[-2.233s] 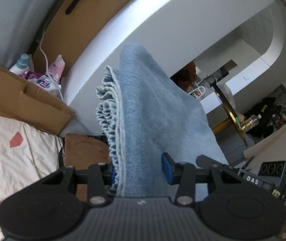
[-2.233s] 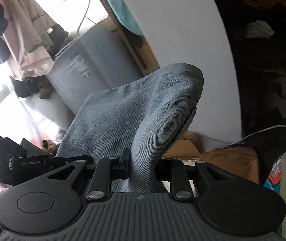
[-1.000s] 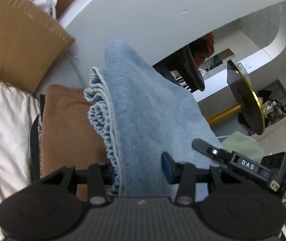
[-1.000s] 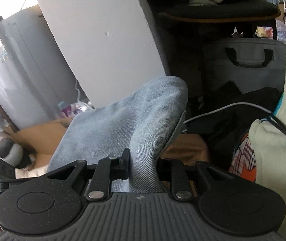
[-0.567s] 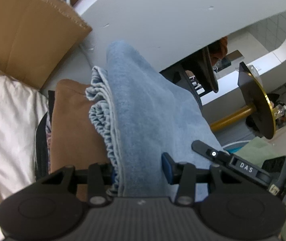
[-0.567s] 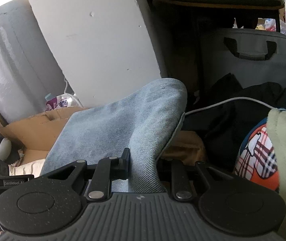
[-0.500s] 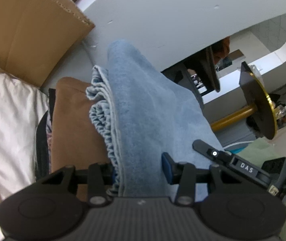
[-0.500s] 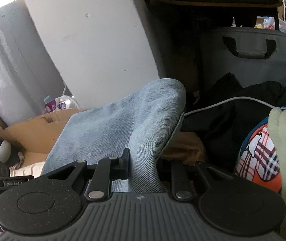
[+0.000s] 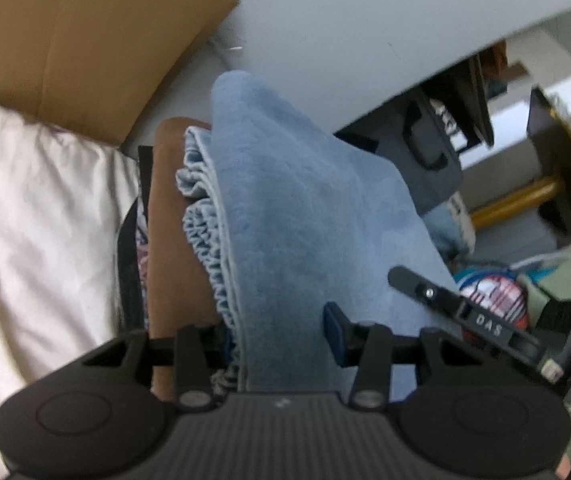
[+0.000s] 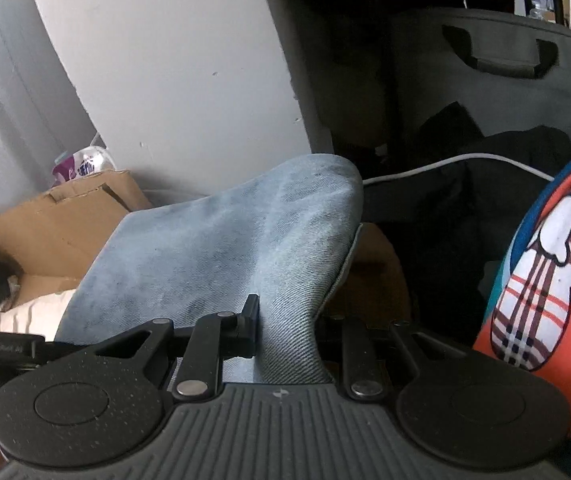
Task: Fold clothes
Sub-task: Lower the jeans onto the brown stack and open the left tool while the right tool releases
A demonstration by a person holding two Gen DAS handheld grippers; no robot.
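A folded light-blue denim garment (image 9: pixel 305 216) with a gathered elastic waistband at its left edge is stretched between both grippers. My left gripper (image 9: pixel 281 340) is shut on a thick wad of the denim garment, blue pads pressing both sides. In the right wrist view the same denim garment (image 10: pixel 237 248) humps up from my right gripper (image 10: pixel 285 328), which is shut on a narrower fold. Just below it lies a folded brown garment (image 9: pixel 173 248), with the brown garment (image 10: pixel 377 276) showing again past the denim's right edge. The right gripper's body (image 9: pixel 485 328) shows at the lower right of the left wrist view.
A cream bedsheet (image 9: pixel 37 232) lies to the left, a cardboard box (image 9: pixel 69 40) beyond it against a grey-white wall (image 10: pixel 173 72). Dark bags and a white cable (image 10: pixel 465 158) crowd the right, with a plaid red cushion (image 10: pixel 545 280) close by. A black round table with a gold leg (image 9: pixel 517 196) stands further right.
Both grippers have come down with the denim still held. The brown garment and sheet now sit closer beneath, and the plaid cushion has grown larger at the right.
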